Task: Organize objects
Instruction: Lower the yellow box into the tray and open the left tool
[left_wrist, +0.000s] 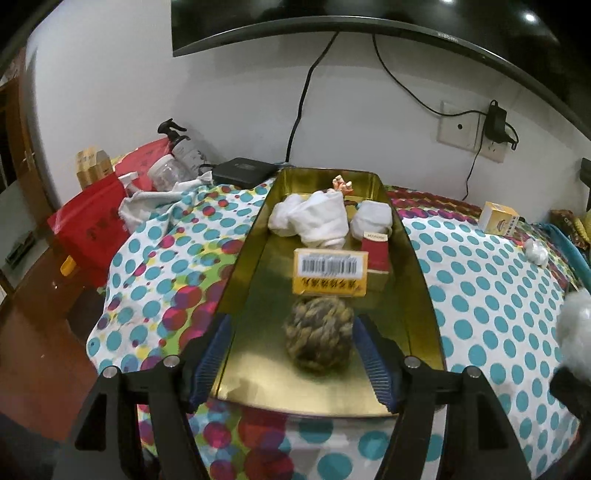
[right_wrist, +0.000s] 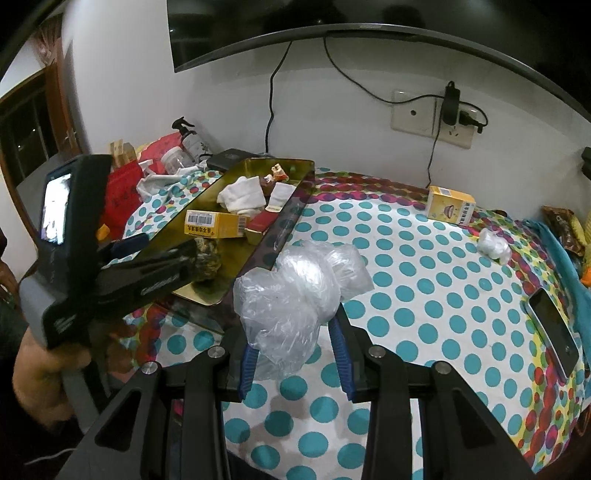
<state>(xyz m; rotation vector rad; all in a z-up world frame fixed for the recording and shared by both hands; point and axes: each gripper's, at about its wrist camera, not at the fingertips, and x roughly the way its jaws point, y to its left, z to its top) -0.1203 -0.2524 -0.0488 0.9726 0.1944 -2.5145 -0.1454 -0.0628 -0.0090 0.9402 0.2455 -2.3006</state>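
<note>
A gold metal tray (left_wrist: 236, 280) lies on the polka-dot cloth; it also shows in the right wrist view (right_wrist: 284, 221). In it are a brown rope ball (left_wrist: 318, 334), a yellow barcode box (left_wrist: 330, 271), a red pack (left_wrist: 376, 253) and white cloths (left_wrist: 314, 218). My left gripper (left_wrist: 293, 343) is open, its fingers either side of the rope ball over the tray. My right gripper (right_wrist: 295, 339) is shut on a crumpled clear plastic bag (right_wrist: 295, 288), held above the cloth right of the tray.
On the cloth lie a yellow box (right_wrist: 448, 205), a small white wad (right_wrist: 493, 245) and a phone (right_wrist: 554, 330) near the right edge. Red bags (left_wrist: 88, 232), bottles (left_wrist: 184, 147) and a black device (left_wrist: 245, 171) crowd the far left. Cables hang from the wall-mounted screen.
</note>
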